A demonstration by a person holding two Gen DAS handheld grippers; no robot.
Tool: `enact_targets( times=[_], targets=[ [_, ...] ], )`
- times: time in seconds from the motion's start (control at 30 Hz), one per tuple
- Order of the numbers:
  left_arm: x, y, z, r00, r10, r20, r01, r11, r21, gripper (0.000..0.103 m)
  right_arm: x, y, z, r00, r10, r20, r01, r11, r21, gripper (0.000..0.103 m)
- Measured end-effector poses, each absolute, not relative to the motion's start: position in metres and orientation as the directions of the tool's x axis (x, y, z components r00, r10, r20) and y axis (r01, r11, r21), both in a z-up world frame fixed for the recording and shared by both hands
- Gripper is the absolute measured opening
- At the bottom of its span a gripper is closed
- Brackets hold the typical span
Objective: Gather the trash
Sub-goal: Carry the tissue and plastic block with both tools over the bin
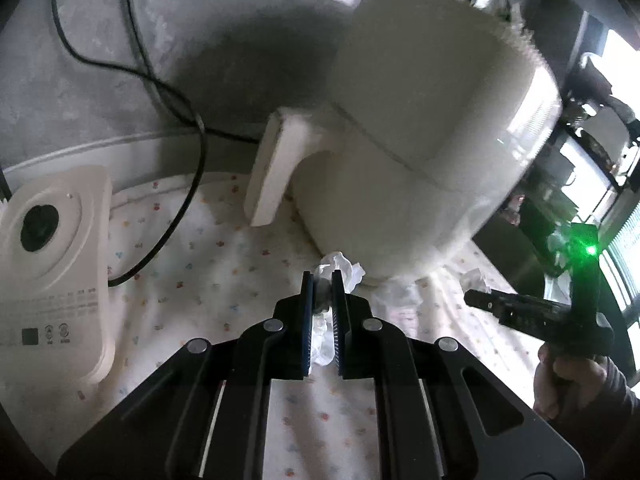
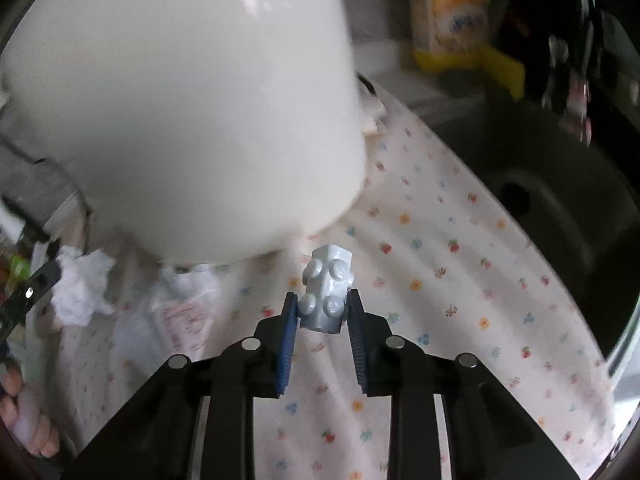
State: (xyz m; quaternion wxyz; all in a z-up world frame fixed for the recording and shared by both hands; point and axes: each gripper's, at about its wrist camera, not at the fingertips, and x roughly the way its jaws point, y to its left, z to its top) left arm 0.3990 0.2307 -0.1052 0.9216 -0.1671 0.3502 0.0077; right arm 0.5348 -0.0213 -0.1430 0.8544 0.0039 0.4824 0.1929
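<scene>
My left gripper (image 1: 321, 284) is shut on a crumpled white tissue (image 1: 344, 270) just in front of the white air fryer (image 1: 420, 128); the tissue also shows in the right wrist view (image 2: 82, 286), with the left gripper's tip beside it. My right gripper (image 2: 322, 306) is shut on a light grey studded toy brick (image 2: 326, 294) held above the flowered cloth (image 2: 440, 280). A crumpled clear plastic wrapper (image 2: 180, 308) lies on the cloth at the air fryer's base. The right gripper (image 1: 480, 300) shows at the right of the left wrist view.
A white appliance with a black dial (image 1: 52, 248) stands at left, its black cable (image 1: 176, 112) running along the wall. A dark sink (image 2: 540, 184) lies to the right. A yellow bottle (image 2: 452, 16) stands behind it.
</scene>
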Motion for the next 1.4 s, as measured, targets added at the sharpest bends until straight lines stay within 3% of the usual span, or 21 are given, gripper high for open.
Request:
enact_targets(
  times=[0.33, 0.67, 1.4],
  targets=[
    [0.379, 0.155, -0.076, 0.765, -0.186, -0.617, -0.013, 0.953, -0.303, 0.009, 0.461, -0.088, -0.115, 0.469, 0.404, -0.785, -0.294, 0.910, 0.293, 0.026],
    [0.351, 0.053, -0.070, 0.719, -0.318, -0.618, 0.158, 0.941, -0.300, 0.009, 0.370, -0.199, -0.095, 0.525, 0.367, -0.768, -0.151, 0.928, 0.340, 0.027],
    [0.276, -0.096, -0.101, 0.571, -0.444, -0.691, 0.325, 0.895, -0.306, 0.009, 0.242, -0.319, -0.127, 0.504, 0.309, -0.807, -0.010, 0.936, 0.353, 0.032]
  ],
)
